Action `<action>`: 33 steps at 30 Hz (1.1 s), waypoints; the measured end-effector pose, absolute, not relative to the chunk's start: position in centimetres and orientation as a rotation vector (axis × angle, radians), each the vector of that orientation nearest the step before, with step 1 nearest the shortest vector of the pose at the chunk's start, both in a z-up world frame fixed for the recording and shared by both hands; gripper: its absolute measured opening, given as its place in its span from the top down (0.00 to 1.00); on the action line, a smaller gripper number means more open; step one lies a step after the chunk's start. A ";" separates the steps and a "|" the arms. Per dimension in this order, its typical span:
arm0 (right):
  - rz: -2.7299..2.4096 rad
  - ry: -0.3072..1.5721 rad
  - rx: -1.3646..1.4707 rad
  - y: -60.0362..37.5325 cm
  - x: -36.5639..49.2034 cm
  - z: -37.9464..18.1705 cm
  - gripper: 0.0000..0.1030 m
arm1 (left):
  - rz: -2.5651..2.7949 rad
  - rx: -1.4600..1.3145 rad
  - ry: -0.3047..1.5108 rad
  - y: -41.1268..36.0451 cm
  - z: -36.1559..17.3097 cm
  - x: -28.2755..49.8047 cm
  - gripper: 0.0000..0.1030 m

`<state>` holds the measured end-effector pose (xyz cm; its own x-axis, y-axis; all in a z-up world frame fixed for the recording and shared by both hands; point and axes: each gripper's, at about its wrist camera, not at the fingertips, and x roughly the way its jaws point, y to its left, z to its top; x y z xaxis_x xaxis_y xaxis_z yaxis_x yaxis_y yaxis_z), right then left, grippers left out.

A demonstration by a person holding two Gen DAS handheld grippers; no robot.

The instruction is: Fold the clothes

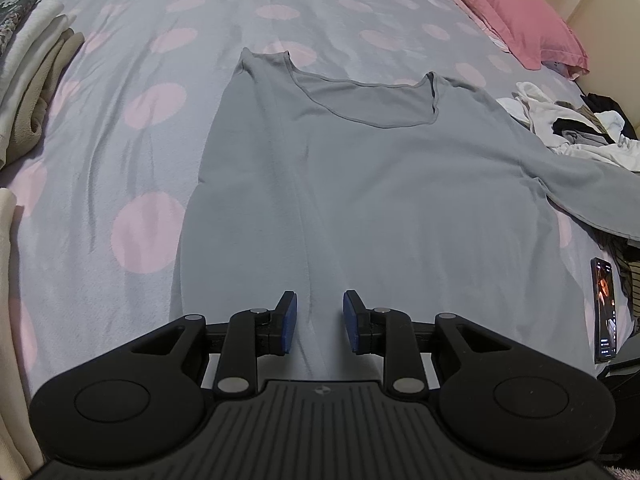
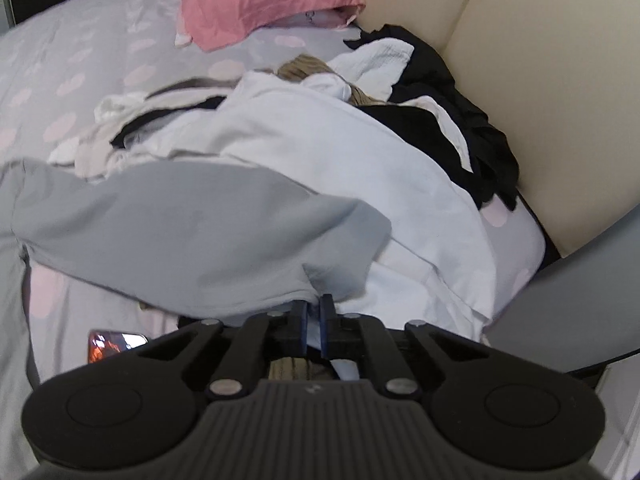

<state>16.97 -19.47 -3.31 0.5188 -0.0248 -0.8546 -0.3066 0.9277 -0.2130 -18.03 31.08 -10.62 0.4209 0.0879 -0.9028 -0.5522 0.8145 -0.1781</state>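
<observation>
A grey long-sleeved top (image 1: 360, 184) lies flat on the bed, neckline at the far end. Its left side is folded inward; its right sleeve (image 1: 592, 196) stretches out to the right. My left gripper (image 1: 319, 320) is open and empty, low over the top's near hem. In the right wrist view my right gripper (image 2: 314, 307) is shut on the end of the grey sleeve (image 2: 192, 232), which drapes leftward over the laundry pile.
The bed has a grey sheet with pink dots (image 1: 144, 220). A pile of white, black and tan clothes (image 2: 360, 132) lies at the right. A pink pillow (image 1: 516, 12) sits far right. Folded pale clothes (image 1: 36, 92) lie left. A phone (image 1: 605, 316) lies near right.
</observation>
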 end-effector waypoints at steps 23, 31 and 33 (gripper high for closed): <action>0.206 0.972 -0.256 -16.2 14.5 1.8 0.55 | 0.407 -0.486 1.054 30.3 -9.7 -18.1 0.77; 0.435 0.969 -0.223 -8.3 11.9 0.5 0.51 | 0.419 -0.502 1.030 29.6 -9.4 -19.3 0.61; 0.494 0.969 -0.205 -6.3 11.1 -0.1 0.50 | 0.419 -0.502 1.026 29.3 -9.3 -19.7 0.61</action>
<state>11.11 -6.33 -0.07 0.4670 0.3092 -0.8284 -0.4886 0.8711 0.0497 -19.68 29.32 -9.29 0.4582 0.0959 -0.8837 -0.5499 0.8116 -0.1971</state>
